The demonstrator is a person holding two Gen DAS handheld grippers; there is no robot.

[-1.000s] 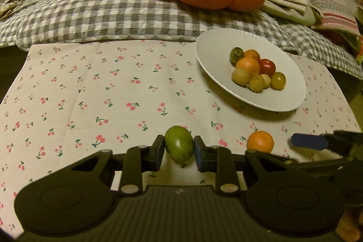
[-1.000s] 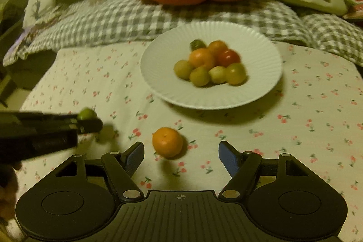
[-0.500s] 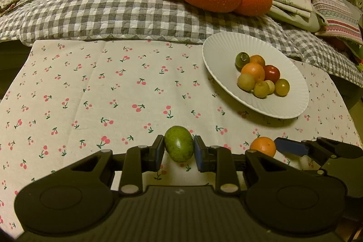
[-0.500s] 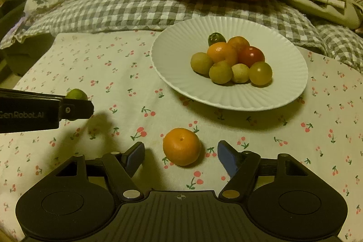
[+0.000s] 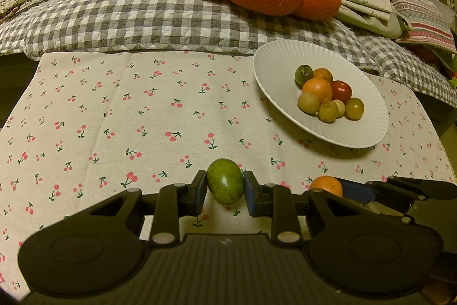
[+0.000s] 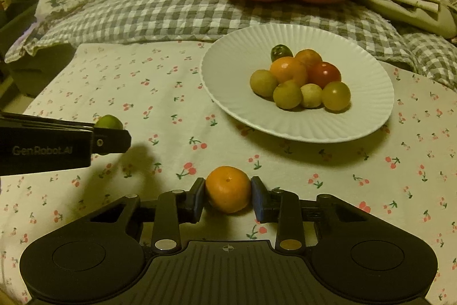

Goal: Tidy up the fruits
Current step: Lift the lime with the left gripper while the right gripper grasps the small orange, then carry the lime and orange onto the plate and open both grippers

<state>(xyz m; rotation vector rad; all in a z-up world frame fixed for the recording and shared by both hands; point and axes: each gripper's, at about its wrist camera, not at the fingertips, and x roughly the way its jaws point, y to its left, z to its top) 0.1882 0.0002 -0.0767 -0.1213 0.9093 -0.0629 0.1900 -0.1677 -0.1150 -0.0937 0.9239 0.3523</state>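
Right gripper [image 6: 228, 197] now clamps orange [image 6: 227, 193]; left gripper [image 5: 225, 188] holds green fruit [image 5: 225, 181].

My left gripper [image 5: 225, 187] pinches a green, egg-shaped fruit [image 5: 225, 180], matte and faintly speckled, its long axis upright and both blue pads flat against its sides. My right gripper [image 6: 228, 197] clamps a round, glossy orange mandarin [image 6: 227, 192], its stem dimple facing the camera, low over the cherry-print tablecloth [image 6: 160, 93]. Beyond, a white ribbed plate [image 6: 234, 67] holds a tight cluster of eight small fruits: four yellow-green ones [image 6: 287, 94] in front, two orange ones [image 6: 288, 70] behind them, a red one [image 6: 325, 74] at right, a dark green one [image 6: 281, 52] at the back.
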